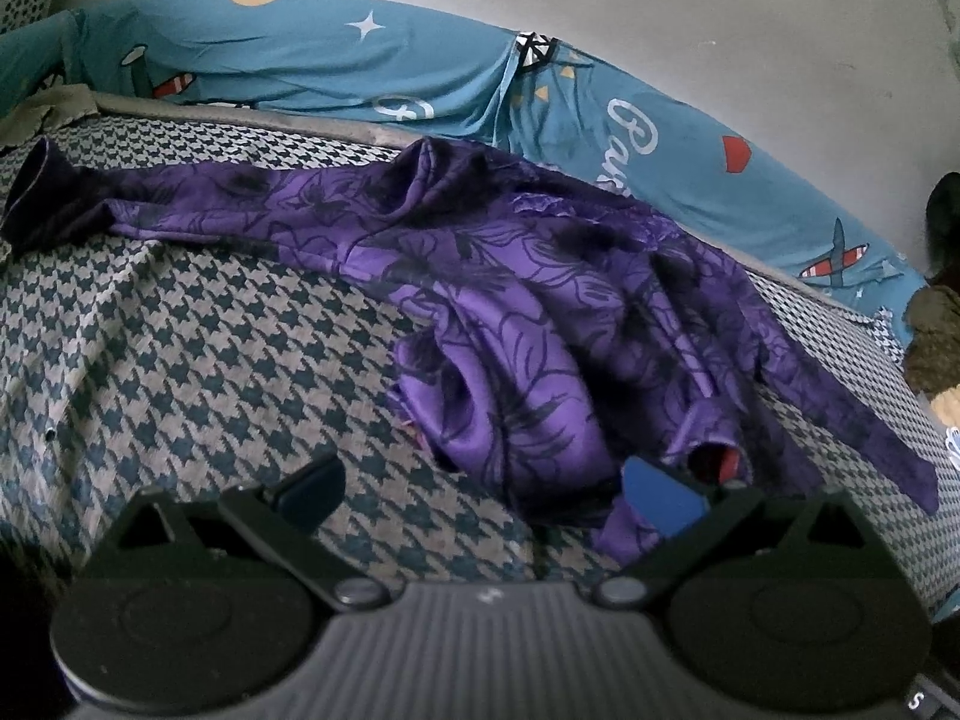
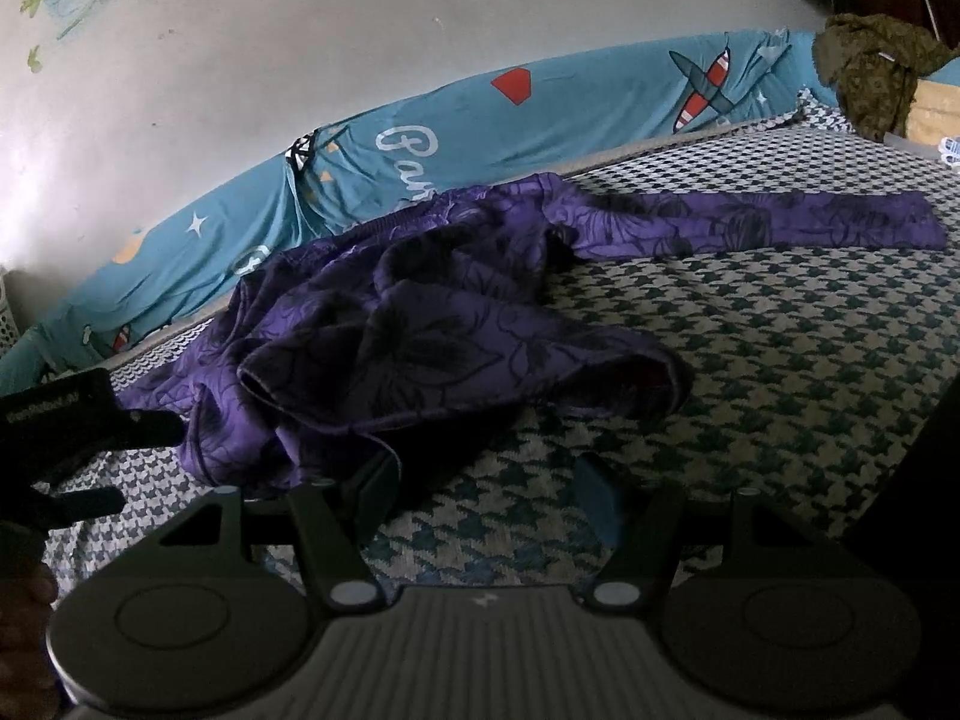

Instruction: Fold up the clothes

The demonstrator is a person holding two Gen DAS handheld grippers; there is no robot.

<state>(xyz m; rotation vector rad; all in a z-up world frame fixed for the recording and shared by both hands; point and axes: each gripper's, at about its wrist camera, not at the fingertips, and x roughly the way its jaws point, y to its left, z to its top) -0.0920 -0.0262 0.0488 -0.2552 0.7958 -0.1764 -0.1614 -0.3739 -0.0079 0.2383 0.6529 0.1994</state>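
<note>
1. Nearest the cameras, the left gripper has its fingers spread apart; its right finger lies at or under the near hem of the crumpled purple floral-print satin garment, though I cannot tell whether it touches. Nothing is pinched.
2. The right gripper also stands released, fingers wide over bare bedding, its left finger just beside the garment's near fold. Judging by this, both are poised to take hold of the hem.
3. The garment lies bunched on the houndstooth-patterned bed cover, one long sleeve stretched flat toward one side and the other toward the opposite side; spreading looks needed before folding.
4. Behind it, a teal cartoon-print sheet runs along the pale wall.
5. Farthest off, an olive green cloth heap sits at the bed's corner, well apart.
</note>
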